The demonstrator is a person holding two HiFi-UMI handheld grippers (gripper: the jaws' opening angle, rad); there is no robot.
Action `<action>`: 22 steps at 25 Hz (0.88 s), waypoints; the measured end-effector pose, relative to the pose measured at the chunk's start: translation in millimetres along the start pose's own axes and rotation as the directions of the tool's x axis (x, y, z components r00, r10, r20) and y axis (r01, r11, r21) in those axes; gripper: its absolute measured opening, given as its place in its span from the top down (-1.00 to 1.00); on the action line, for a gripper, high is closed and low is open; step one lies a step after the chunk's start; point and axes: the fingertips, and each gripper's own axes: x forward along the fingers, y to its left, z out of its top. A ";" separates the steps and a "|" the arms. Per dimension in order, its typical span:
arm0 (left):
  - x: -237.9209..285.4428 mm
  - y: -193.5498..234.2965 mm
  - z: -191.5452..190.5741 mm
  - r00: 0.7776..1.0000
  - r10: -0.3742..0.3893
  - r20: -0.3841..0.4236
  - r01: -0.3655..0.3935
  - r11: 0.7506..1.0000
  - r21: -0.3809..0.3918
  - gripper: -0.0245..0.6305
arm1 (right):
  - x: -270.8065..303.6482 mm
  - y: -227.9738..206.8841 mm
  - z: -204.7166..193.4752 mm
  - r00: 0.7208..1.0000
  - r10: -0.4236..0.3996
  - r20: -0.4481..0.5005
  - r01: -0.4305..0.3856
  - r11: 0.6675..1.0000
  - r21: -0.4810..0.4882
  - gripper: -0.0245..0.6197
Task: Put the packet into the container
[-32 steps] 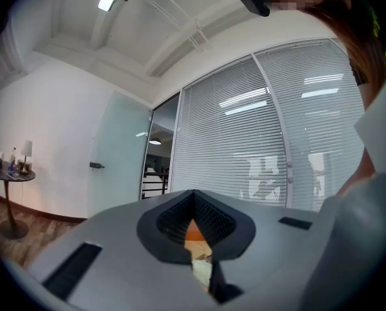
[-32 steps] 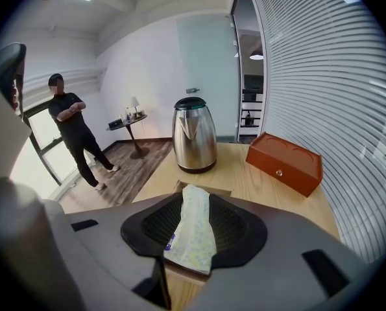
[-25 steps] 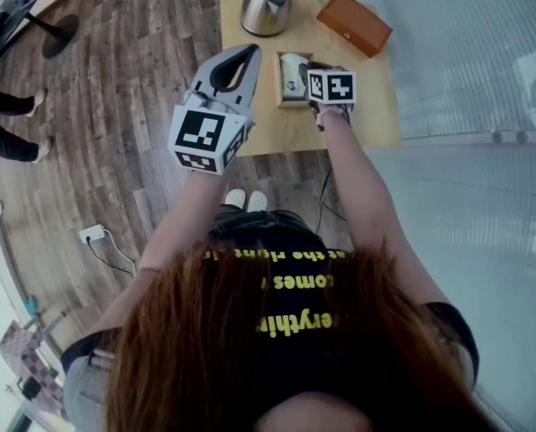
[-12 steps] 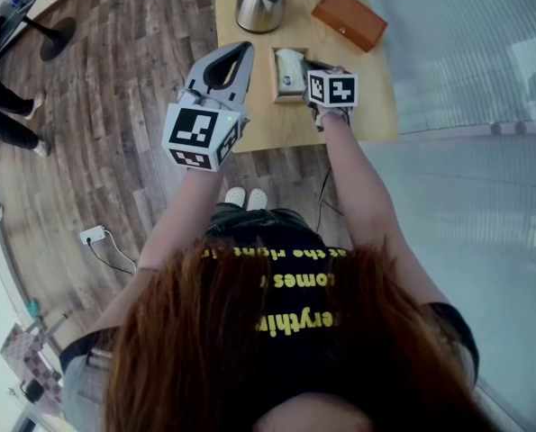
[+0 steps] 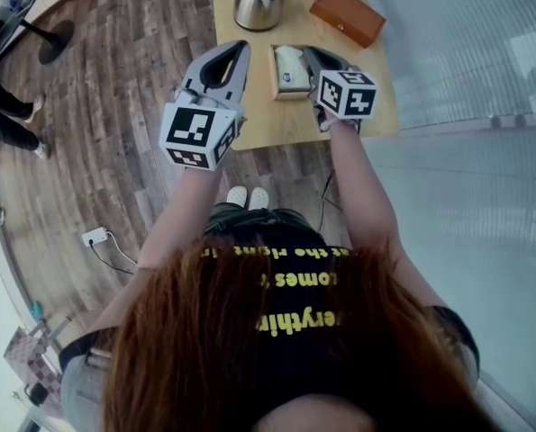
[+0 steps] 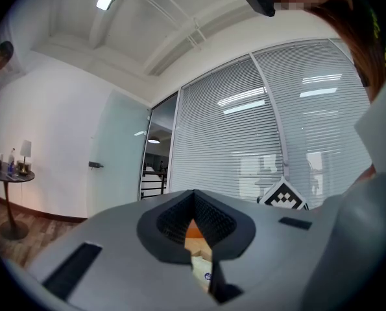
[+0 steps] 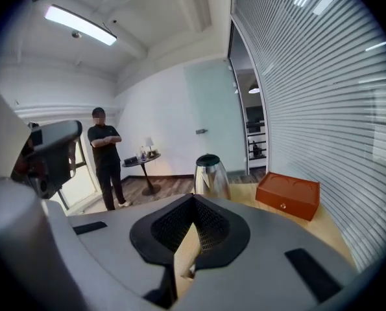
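A white packet [image 5: 291, 64] lies inside the small wooden container [image 5: 277, 77] on the light wooden table [image 5: 295, 120]. My right gripper [image 5: 310, 54] hovers just right of the container, its jaws shut with nothing between them. My left gripper [image 5: 238, 48] is held up to the left of the container, over the table's left edge, also shut and empty. In the left gripper view, the packet [image 6: 202, 269] shows through the gap behind the shut jaws [image 6: 194, 193]. The right gripper view looks over its shut jaws [image 7: 194, 197] across the table.
A steel kettle [image 5: 257, 1] and an orange box [image 5: 347, 13] stand at the table's far side; both also show as the kettle [image 7: 209, 177] and box [image 7: 288, 196]. A glass wall with blinds runs on the right. A person [image 7: 108, 164] stands across the room.
My right gripper has drawn back from over the container and tilted, so its fingers now show beside it. The packet stays in the container. The left gripper has barely moved.
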 end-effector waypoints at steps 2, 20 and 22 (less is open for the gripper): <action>-0.2 -0.9 0.5 1.000 -0.003 0.002 0.003 1.000 0.004 0.93 | -12.4 11.2 15.1 0.998 0.015 0.067 -0.015 1.000 -0.006 0.87; 0.0 -9.9 2.1 1.000 -0.030 0.004 0.030 0.999 0.018 0.93 | -109.7 78.8 79.9 0.904 0.105 0.414 -0.074 0.993 -0.091 0.87; 0.4 -10.9 2.0 0.999 -0.032 0.001 0.032 0.999 0.018 0.93 | -111.7 82.3 83.0 0.900 0.114 0.421 -0.077 0.992 -0.104 0.88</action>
